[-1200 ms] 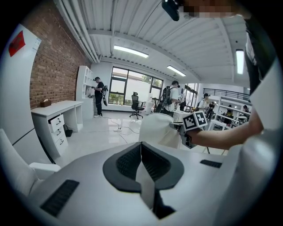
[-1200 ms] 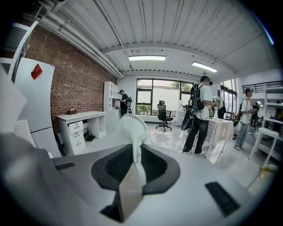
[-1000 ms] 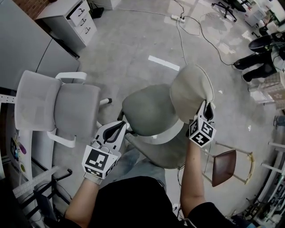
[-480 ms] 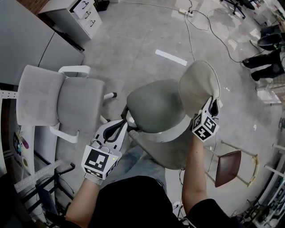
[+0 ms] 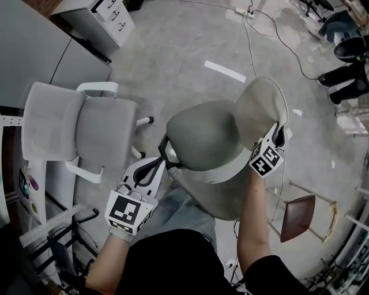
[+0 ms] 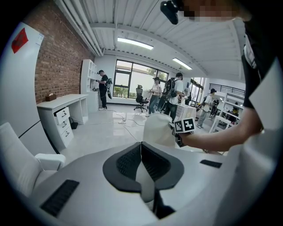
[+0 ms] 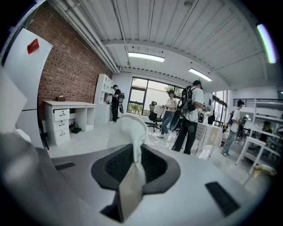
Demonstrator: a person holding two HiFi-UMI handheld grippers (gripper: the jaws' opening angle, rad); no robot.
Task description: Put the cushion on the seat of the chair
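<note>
The cushion [image 5: 260, 109], a pale, rounded pad, is held up on edge in the air, not lying flat on anything. From above it sits at the right rim of the chair [image 5: 202, 138], just overlapping the chair's grey-green padded surface. The right gripper [image 5: 277, 133] has it by the lower edge. Its dark pads are closed on a fold of the pale fabric, which rises straight up between them.

The left gripper [image 5: 161, 164] is low at the chair's near left side. Its jaws are drawn together at the tips, and I can make out nothing between them. Whether it touches the chair's dark edge there, I cannot tell.

Under all this is a bare grey concrete floor [image 5: 173, 69] with a short white tape strip [image 5: 225, 71]. Thin cables [image 5: 253, 40] trail to a power strip [image 5: 241, 10]. A second chair [image 5: 81, 135], grey on a white frame, stands well apart to the left, with a white drawer unit [image 5: 112, 17] beyond it. A stool [image 5: 297, 216] with a brown seat stands to the right.

Further out there is a brick wall [image 7: 66, 75] with a white desk [image 7: 66, 106] against it. Several people [image 7: 190, 119] stand in front of a big window [image 7: 141, 95].
</note>
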